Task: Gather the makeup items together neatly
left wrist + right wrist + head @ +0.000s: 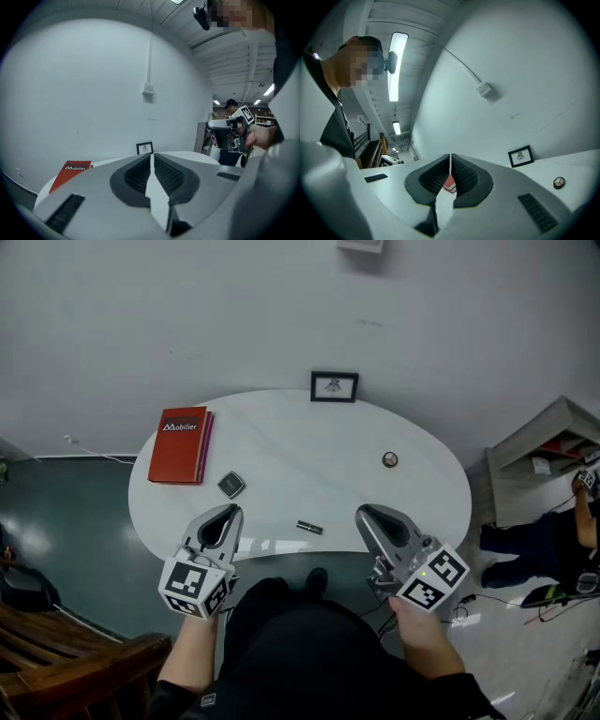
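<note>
Three small makeup items lie spread on the white oval table (281,442): a dark square compact (232,485) left of centre, a black lipstick tube (309,527) near the front edge, and a small round pot (390,459) to the right, also seen as the round pot (558,183) in the right gripper view. My left gripper (231,513) hovers at the table's front left edge, shut and empty. My right gripper (363,515) is at the front right edge, likewise shut with nothing in it. Both stand apart from every item.
A red book (179,443) lies at the table's left end and a small framed picture (334,386) stands at the back against the wall. A wooden chair (75,652) is at lower left, a shelf (548,442) and another person at right.
</note>
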Tool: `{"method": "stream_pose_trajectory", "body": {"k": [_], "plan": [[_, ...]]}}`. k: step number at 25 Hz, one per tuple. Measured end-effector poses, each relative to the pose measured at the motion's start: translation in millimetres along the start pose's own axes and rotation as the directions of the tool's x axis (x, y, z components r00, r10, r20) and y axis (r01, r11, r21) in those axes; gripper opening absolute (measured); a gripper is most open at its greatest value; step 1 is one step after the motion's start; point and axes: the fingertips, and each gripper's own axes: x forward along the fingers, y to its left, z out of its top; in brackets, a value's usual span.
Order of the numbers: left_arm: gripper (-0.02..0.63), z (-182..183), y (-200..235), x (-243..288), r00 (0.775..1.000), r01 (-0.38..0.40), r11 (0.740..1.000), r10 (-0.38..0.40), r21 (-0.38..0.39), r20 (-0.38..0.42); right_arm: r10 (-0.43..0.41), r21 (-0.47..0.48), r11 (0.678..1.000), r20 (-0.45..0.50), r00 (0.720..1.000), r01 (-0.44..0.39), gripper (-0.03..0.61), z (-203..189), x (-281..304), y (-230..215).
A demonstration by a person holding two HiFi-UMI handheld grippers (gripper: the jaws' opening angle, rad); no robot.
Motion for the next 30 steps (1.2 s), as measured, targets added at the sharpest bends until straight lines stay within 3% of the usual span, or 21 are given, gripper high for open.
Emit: {"method": "stream_pose_trajectory", "body": {"k": [5, 8, 13, 16, 21, 26, 30], "plan": [[0.020, -7.5, 26.2, 14.6, 1.000, -0.018, 0.999, 0.019, 0.028, -0.019, -0.001, 0.038, 0.999, -0.048, 0.999, 0.003, 0.037, -7.8, 28.0, -19.6], [0.105, -17.8, 46.3, 27.5, 0.999, -0.010, 1.000, 0.011, 0.021, -0.052, 0.015, 0.047, 0.999, -0.062, 0.998, -0.012, 0.037, -6.8, 54.6, -22.8], [0.128, -40.1, 79.7, 48.0, 0.995, -0.011, 1.000, 0.013, 0.025, -0.094, 0.046, 0.046, 0.998, -0.123, 0.991, -0.040, 0.037, -15.5, 98.7, -26.6], [0.182, -66.2, 94.1, 60.0, 0.986, 0.017, 0.999, -0.012, 0.028, -0.165, 0.049, 0.058, 0.997, -0.141, 0.989, -0.041, 0.037, -21.5, 117.1, -27.5], [0.272, -110.0, 113.3, 83.4, 0.950, 0.099, 0.995, -0.087, 0.024, -0.299, 0.049, 0.083, 0.996, -0.196, 0.979, -0.033, 0.037, -38.2, 142.7, -29.5], [0.295, -160.0, 129.7, 105.8, 0.900, 0.150, 0.986, -0.104, 0.078, -0.423, 0.038, 0.112, 0.994, -0.245, 0.969, -0.011, 0.037, -59.6, 155.8, -34.9], [0.301, -189.0, 134.5, 117.5, 0.869, 0.175, 0.983, -0.128, 0.054, -0.478, 0.020, 0.134, 0.991, -0.271, 0.962, 0.017, 0.037, -70.2, 158.0, -38.4]]}}
